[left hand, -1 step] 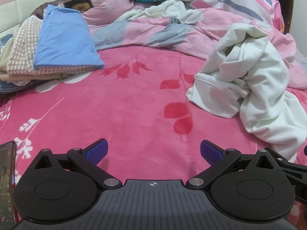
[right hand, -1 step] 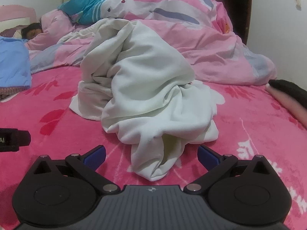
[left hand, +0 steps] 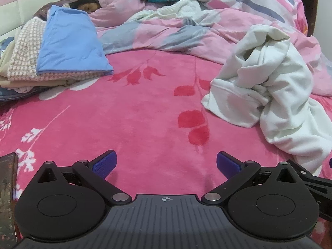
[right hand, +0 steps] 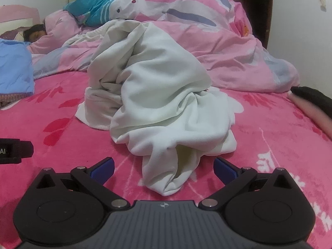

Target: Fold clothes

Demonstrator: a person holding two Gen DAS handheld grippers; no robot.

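The white garment (right hand: 157,103) lay crumpled in a heap on the pink floral blanket (left hand: 145,114), and it serves here as the landmark for everything else. The right gripper (right hand: 164,166) sat just short of its near end, fingers spread wide apart with nothing between them but a hanging fold of the garment that reached down toward the gap; whether the cloth touched either blue pad could not be told. The left gripper (left hand: 166,161) rested well to the left of the garment over bare blanket, its fingers also wide apart and empty.

Behind the garment, a rumpled pink and grey quilt (right hand: 217,47) rose in a high mound, touching or nearly touching the heap's far side. A teal cushion (right hand: 93,6) lay on the quilt farther back. Beyond the garment to the left, a person (left hand: 85,5) lay under the quilt with only the head showing.

Far to the left of the garment stood a stack of folded clothes (left hand: 58,62), a blue piece (left hand: 70,43) on top of a checked one. A dark phone-like object (left hand: 7,197) lay at the left edge, nearer than the stack. To the right of the garment, a dark item (right hand: 313,99) lay at the blanket's edge beside the wall.
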